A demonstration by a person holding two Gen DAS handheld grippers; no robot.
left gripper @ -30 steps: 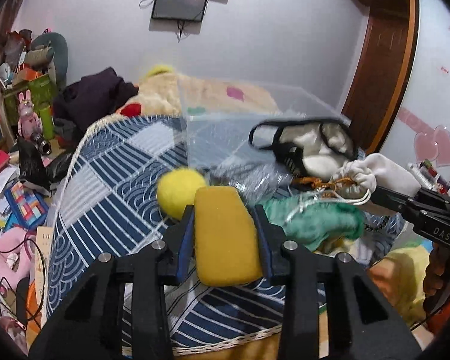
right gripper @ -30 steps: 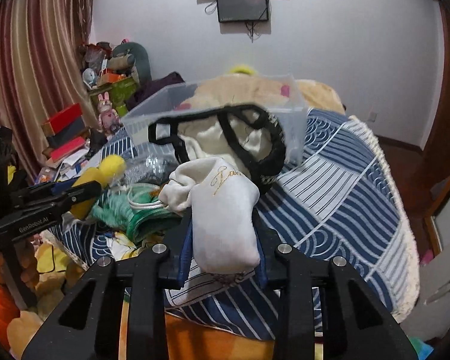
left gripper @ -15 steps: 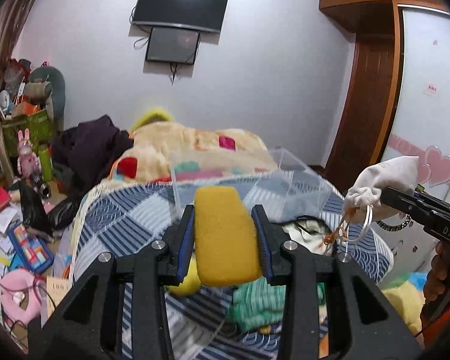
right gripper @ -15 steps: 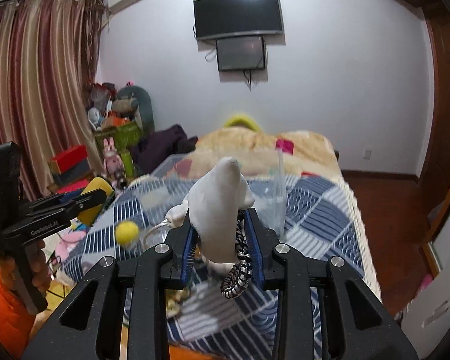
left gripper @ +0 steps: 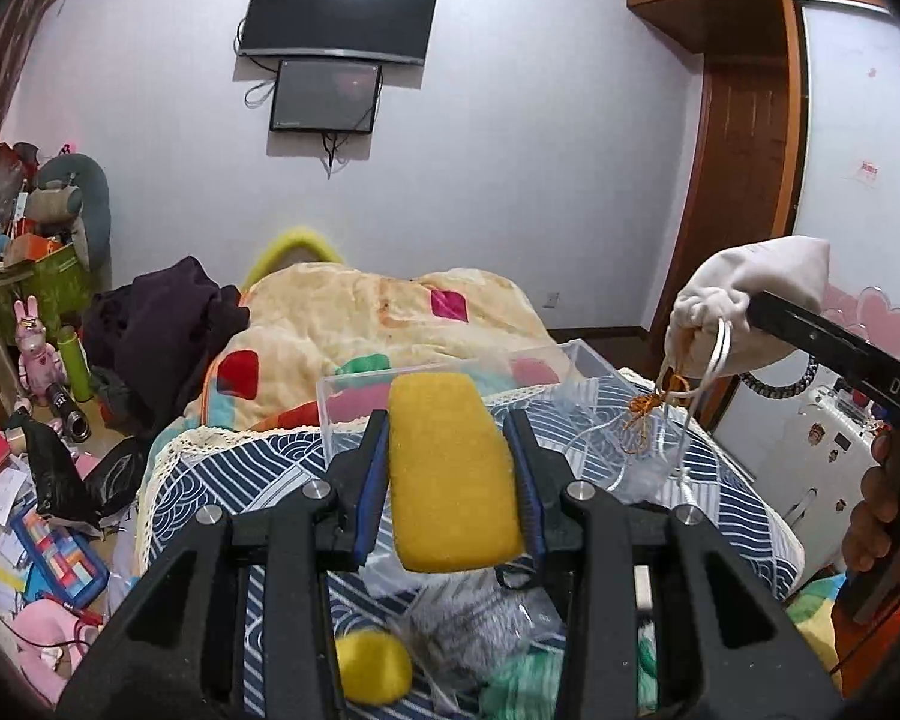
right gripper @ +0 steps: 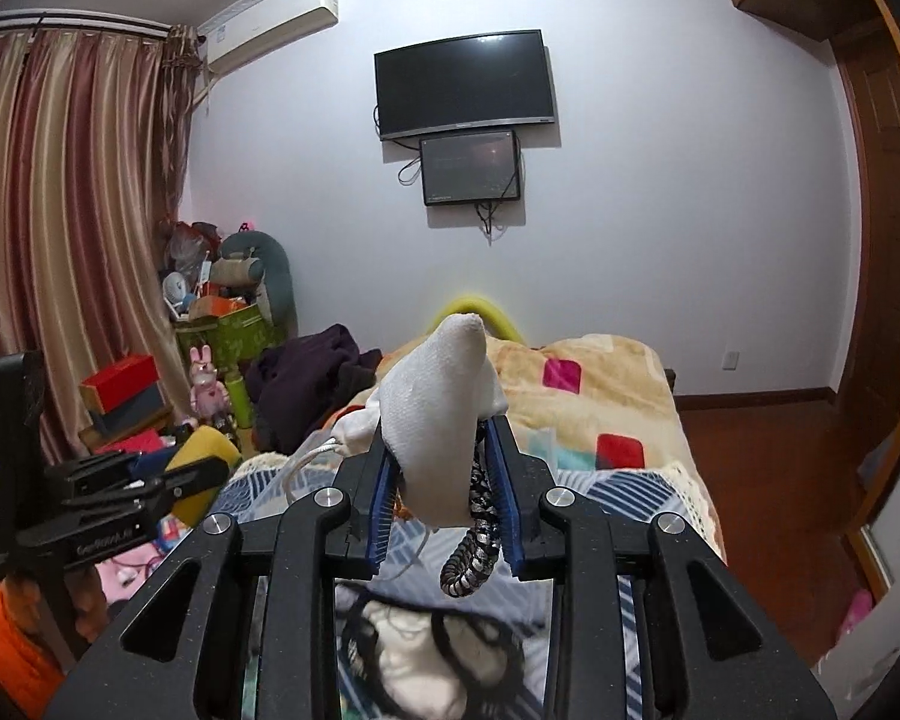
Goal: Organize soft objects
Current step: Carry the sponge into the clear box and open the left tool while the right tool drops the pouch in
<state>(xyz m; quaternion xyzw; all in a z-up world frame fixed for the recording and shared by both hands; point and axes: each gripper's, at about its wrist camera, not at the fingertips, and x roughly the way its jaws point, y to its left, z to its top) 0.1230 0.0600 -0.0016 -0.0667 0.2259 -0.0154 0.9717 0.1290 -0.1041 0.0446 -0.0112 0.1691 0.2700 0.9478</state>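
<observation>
Midway, we judge: our left gripper [left gripper: 453,480] clamps a yellow sponge [left gripper: 450,471], our right gripper [right gripper: 444,474] a white drawstring pouch [right gripper: 441,414]. Clear bin [left gripper: 450,378] on the bed awaits both; a yellow ball [left gripper: 373,666] and green cloth [left gripper: 522,684] remain loose.

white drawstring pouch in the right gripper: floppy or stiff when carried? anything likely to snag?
Probably floppy: the white drawstring pouch bulges and folds around the right gripper rather than holding a shape. Its drawstring cords dangle loose below it, so they could snag on the clear plastic box. A dark chain-like cord also hangs pinched alongside.
</observation>
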